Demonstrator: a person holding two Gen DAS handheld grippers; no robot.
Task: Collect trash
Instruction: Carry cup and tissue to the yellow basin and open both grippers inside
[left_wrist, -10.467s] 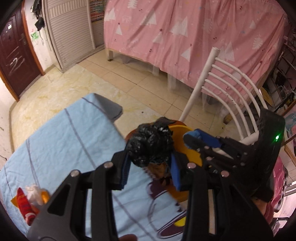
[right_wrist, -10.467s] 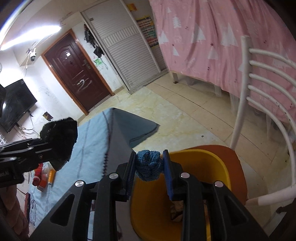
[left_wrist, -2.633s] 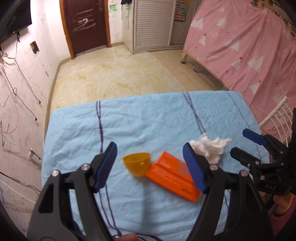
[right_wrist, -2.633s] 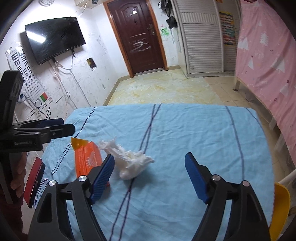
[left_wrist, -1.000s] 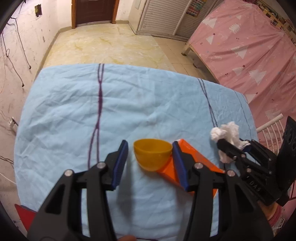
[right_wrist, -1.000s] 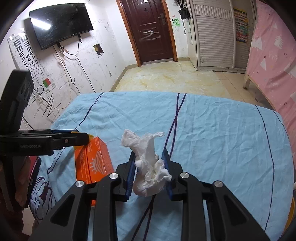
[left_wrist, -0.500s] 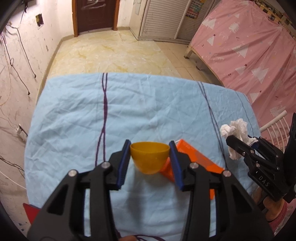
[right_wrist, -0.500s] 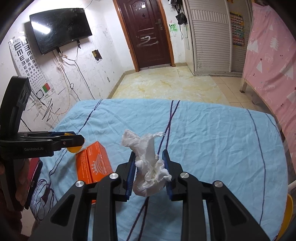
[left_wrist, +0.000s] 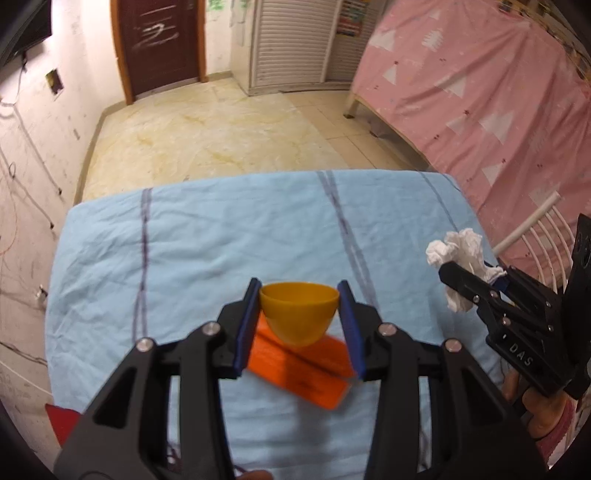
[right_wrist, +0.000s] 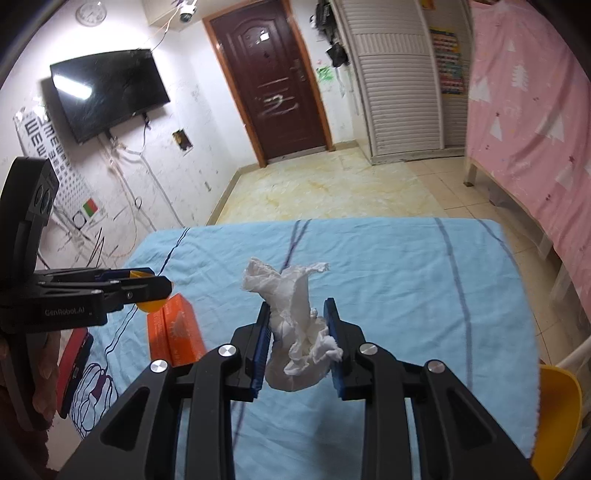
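1. Trash sits in both tools at once: the left gripper (left_wrist: 300, 300) is clamped on a small yellow cup (left_wrist: 298, 311), and the right gripper (right_wrist: 297, 336) is clamped on a crumpled white tissue (right_wrist: 295, 332).
2. The cup stands upright between the left tool's blue pads (left_wrist: 246, 325), its rim level with the pad tips and its rounded base hanging clear of the cloth.
3. Directly beneath the cup, partly hidden behind the left tool's fingers, an orange carton (left_wrist: 301, 371) lies flat on the blue tablecloth (left_wrist: 207, 240).
4. The tissue is pinched low down between the right tool's pads, and its loose upper folds stick up and forward past the fingertips.
5. From the left wrist camera, the right tool appears off to the right and slightly ahead, the tissue (left_wrist: 458, 258) bulging from its tip above the table's right edge.
6. From the right wrist camera, the left tool (right_wrist: 147, 284) reaches in from the left, with only a sliver of the cup (right_wrist: 149, 304) showing under its tip and the carton (right_wrist: 175, 334) just below it.
7. A red flat object (right_wrist: 74, 363) lies near the table's left edge, below the left tool.
8. A yellow bin (right_wrist: 557, 417) shows at the lower right of the right tool, off the table's edge, beside a white chair back (left_wrist: 535, 229).
9. Beyond the far edge of the table lie a tiled floor, a dark door (right_wrist: 273, 81) and a pink curtain (left_wrist: 480, 92).
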